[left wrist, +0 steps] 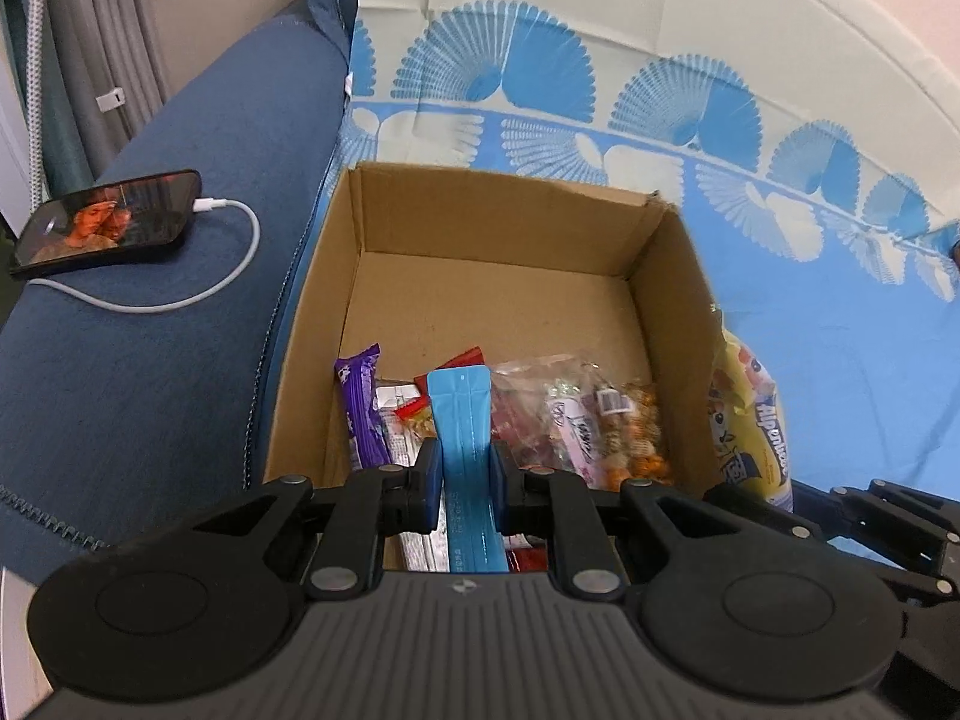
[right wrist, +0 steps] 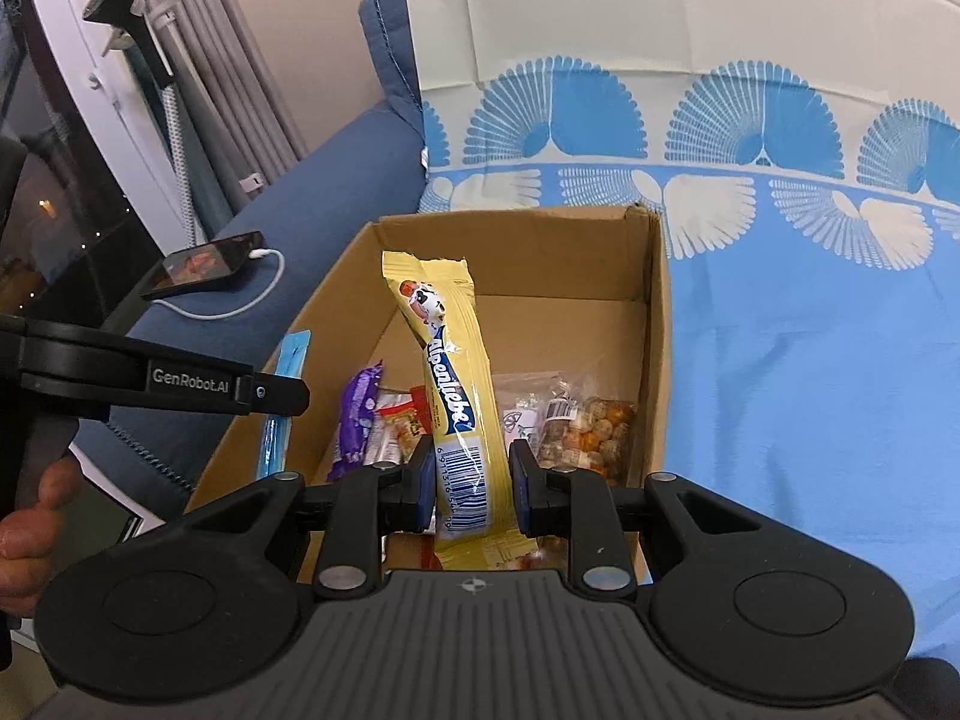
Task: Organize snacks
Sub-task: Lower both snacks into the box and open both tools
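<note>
An open cardboard box (left wrist: 498, 276) sits on a blue patterned cover and holds a purple bar (left wrist: 360, 408), red packets and a clear bag of nuts (left wrist: 624, 420) at its near end. My left gripper (left wrist: 462, 477) is shut on a blue snack stick (left wrist: 462, 420) above the box's near edge. My right gripper (right wrist: 471, 480) is shut on a yellow Alpenliebe candy pack (right wrist: 450, 360), held upright over the box (right wrist: 600, 324). The yellow pack also shows in the left wrist view (left wrist: 750, 420) at the box's right wall. The blue stick (right wrist: 288, 396) shows at the left in the right wrist view.
A phone (left wrist: 108, 219) with a lit screen and a white charging cable (left wrist: 228, 264) lies on the dark blue sofa arm (left wrist: 150, 360) left of the box. Curtains (left wrist: 90, 30) hang behind. The blue and white cover (left wrist: 840, 300) spreads to the right.
</note>
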